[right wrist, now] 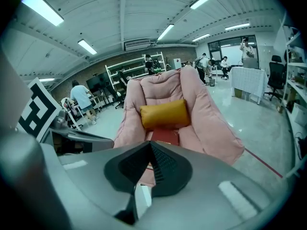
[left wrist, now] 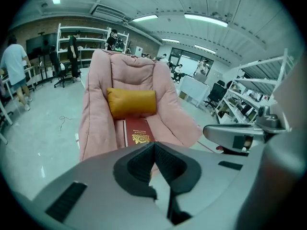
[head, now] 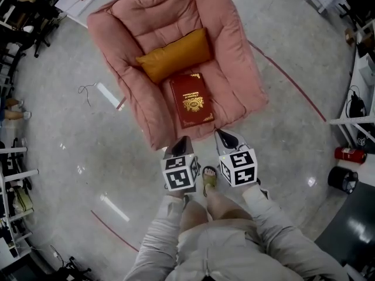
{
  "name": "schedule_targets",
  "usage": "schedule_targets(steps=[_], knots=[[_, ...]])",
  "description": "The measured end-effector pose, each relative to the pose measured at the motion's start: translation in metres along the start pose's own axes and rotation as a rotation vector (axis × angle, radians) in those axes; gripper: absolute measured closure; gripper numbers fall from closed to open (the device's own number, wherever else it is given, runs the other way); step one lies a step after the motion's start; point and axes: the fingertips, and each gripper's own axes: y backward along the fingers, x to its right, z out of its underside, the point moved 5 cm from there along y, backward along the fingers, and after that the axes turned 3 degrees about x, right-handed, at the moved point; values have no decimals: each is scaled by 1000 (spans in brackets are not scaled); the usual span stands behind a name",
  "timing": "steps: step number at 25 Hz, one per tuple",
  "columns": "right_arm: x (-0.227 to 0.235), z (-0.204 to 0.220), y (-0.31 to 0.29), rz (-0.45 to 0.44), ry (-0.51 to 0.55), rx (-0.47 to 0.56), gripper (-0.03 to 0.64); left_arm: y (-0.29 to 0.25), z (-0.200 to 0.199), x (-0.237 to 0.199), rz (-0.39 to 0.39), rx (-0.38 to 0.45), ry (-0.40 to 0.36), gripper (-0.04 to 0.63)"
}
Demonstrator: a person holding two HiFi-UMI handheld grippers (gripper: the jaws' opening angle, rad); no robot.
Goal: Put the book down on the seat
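In the middle of the head view a dark red hardcover book (head: 191,100) with a gold emblem lies flat on the seat of a pink padded armchair (head: 234,57), which fills the upper centre of the frame. The book's top edge sits just below a mustard-yellow cushion (head: 174,54) that leans against the backrest, and its lower edge lies near the seat's front lip. Below the chair's front edge, in the lower centre, the left gripper (head: 184,139) and the right gripper (head: 221,133) are side by side, each apart from the chair and the book. Both point up the frame toward the seat. In the left gripper view the two dark pads meet in a closed wedge with nothing between them, and the book and cushion show beyond the tips. The right gripper view shows the same: pads pressed together, empty, with the chair straight ahead. A sandalled foot (head: 209,179) stands on the glossy grey floor (head: 70,157) between the two marker cubes. A red line (head: 293,84) runs across the floor right of the chair, a thin cable (head: 88,89) lies left of it, and a red fire extinguisher (head: 350,154) lies at the right edge.
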Motion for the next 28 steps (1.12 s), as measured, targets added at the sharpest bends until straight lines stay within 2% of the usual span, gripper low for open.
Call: schedule_targets(steps=[6, 11, 28], knots=[[-8, -3, 24, 12, 58, -1, 618, 29, -2, 10, 3, 25, -21, 589], [-18, 0, 38, 2, 65, 7, 618, 45, -6, 12, -2, 54, -55, 589], [-41, 4, 62, -24, 132, 6, 618, 74, 8, 17, 16, 55, -43, 589]])
